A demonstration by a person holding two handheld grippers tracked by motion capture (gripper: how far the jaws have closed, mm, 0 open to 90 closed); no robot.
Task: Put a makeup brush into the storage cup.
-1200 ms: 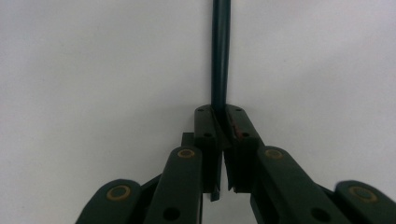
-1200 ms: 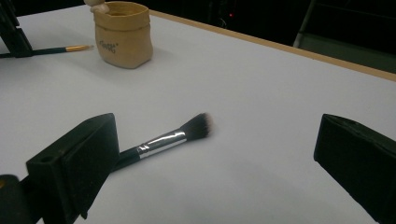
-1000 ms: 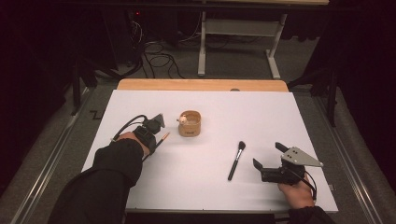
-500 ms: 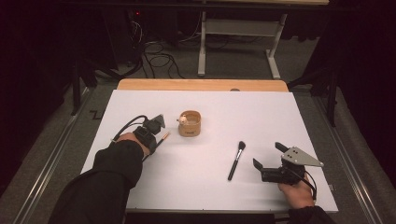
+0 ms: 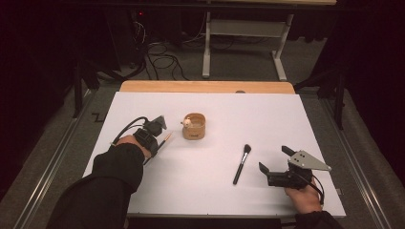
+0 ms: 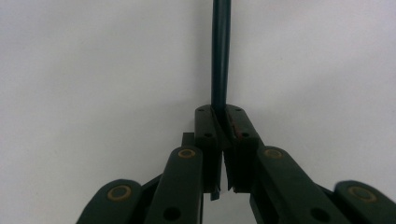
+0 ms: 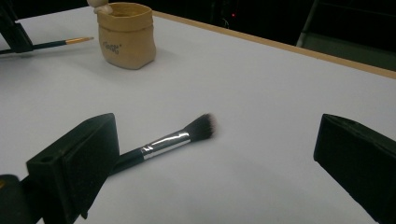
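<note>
Nothing has shifted over the last second. Left gripper (image 5: 157,126), left of the tan pot (image 5: 194,126), stays clenched on a thin dark brush (image 6: 220,51), ready to carry it potward. Right gripper (image 5: 273,161) waits released, right of the pot, beside the makeup brush (image 5: 242,163).

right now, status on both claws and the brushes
Left claw shut on thin brush. Right claw open, makeup brush lying ahead. Pot standing, nothing blocking it.
</note>
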